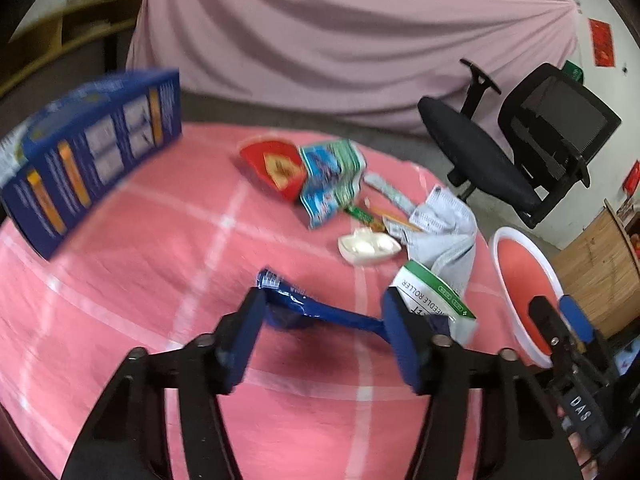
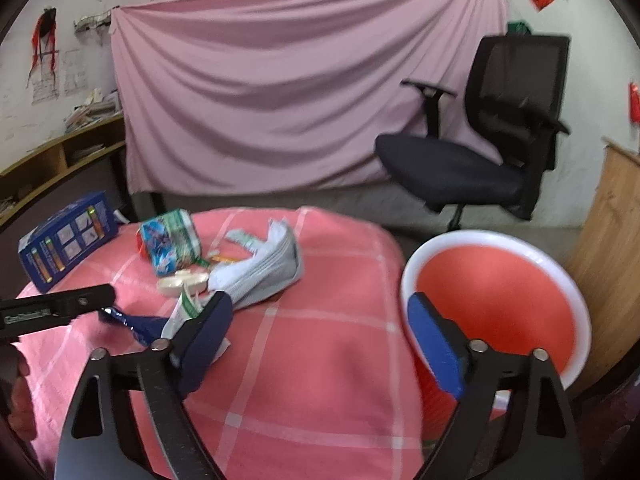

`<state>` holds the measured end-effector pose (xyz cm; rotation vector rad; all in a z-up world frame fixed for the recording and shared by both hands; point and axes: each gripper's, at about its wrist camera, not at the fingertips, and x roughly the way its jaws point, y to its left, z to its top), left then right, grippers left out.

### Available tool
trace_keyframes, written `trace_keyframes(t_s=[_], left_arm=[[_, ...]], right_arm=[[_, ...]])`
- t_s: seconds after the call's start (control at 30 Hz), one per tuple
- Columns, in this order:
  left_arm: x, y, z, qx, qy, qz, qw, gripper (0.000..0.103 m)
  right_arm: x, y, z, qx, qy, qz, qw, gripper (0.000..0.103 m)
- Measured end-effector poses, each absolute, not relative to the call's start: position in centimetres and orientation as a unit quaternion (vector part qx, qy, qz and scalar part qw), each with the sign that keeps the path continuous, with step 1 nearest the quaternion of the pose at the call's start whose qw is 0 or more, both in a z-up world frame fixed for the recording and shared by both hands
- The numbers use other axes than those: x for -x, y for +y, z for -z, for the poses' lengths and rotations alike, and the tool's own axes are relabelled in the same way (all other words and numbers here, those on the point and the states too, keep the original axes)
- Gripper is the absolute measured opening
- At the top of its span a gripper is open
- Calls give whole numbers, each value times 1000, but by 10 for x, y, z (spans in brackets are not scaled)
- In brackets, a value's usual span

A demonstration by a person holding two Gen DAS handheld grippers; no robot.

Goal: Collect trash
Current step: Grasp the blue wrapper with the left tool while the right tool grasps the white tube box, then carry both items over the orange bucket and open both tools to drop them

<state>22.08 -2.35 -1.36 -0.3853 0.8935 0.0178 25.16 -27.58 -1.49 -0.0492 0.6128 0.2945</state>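
A crumpled blue foil wrapper lies on the pink checked tablecloth, between the open fingers of my left gripper, which hovers just above it. The wrapper also shows in the right wrist view. A green-and-white box, a white plastic tray, a grey-white bag, a teal snack packet and a red packet lie beyond. My right gripper is open and empty, beside the red bin with a white rim. It also shows in the left wrist view.
A blue carton stands at the table's far left. A black office chair stands behind the table on the right, before a pink draped cloth. A wooden cabinet is right of the bin.
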Motion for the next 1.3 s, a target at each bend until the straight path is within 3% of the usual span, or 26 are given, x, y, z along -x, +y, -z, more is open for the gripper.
trace_keyframes(t_s=[0.1, 0.4, 0.53, 0.6, 0.73, 0.77, 0.93, 1.13, 1.3], left_arm=[[-229, -21, 20, 209, 454, 0, 866, 27], [-226, -5, 22, 210, 456, 7, 865, 9], [-220, 2, 18, 189, 445, 7, 875, 8], [-216, 4, 17, 172, 440, 9, 881, 7], [-207, 6, 16, 132, 427, 9, 895, 6], [-204, 7, 16, 122, 421, 8, 899, 6], [-194, 3, 13, 92, 400, 10, 912, 6], [-182, 2, 15, 83, 390, 8, 917, 5], [-177, 5, 8, 83, 376, 0, 923, 4]], right_arm=[[-258, -272, 19, 24, 320, -163, 933, 82], [-278, -249, 34, 10, 386, -238, 891, 70], [-282, -233, 43, 15, 415, -276, 867, 62], [-283, -227, 46, 12, 425, -293, 856, 50], [-287, -220, 51, -9, 445, -321, 836, 48], [-287, -219, 52, -10, 447, -322, 834, 40], [-281, -212, 52, -5, 449, -335, 829, 29], [-265, -202, 44, 25, 421, -340, 840, 14], [-247, -200, 30, 50, 371, -329, 867, 8]])
